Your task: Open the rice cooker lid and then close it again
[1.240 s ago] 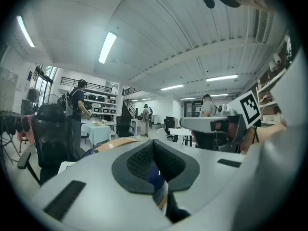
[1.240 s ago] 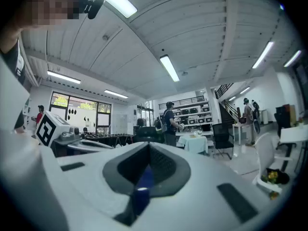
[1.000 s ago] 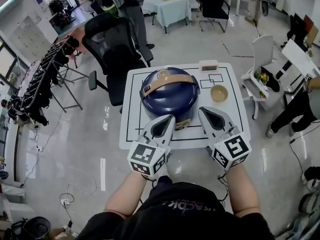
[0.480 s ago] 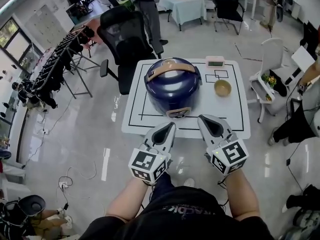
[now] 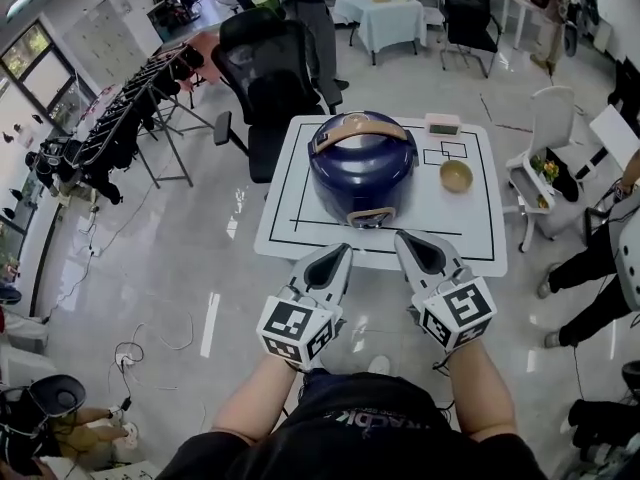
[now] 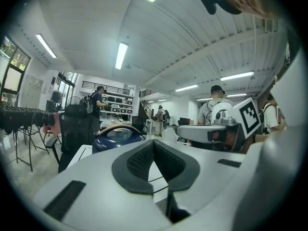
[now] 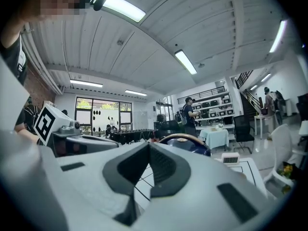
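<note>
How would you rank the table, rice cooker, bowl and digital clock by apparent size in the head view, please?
1. table
2. rice cooker
3. bowl and digital clock: too alike to rank

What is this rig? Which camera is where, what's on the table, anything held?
No robot: a person holds a grey two-jaw gripper in each hand, left gripper and right gripper. One picture comes from a head camera looking down; the other two cameras ride on the grippers, looking along their jaws. Both are shut and empty, short of the white square table. On it: a dark blue round rice cooker, lid closed, a small tan bowl and a small pink display box.
</note>
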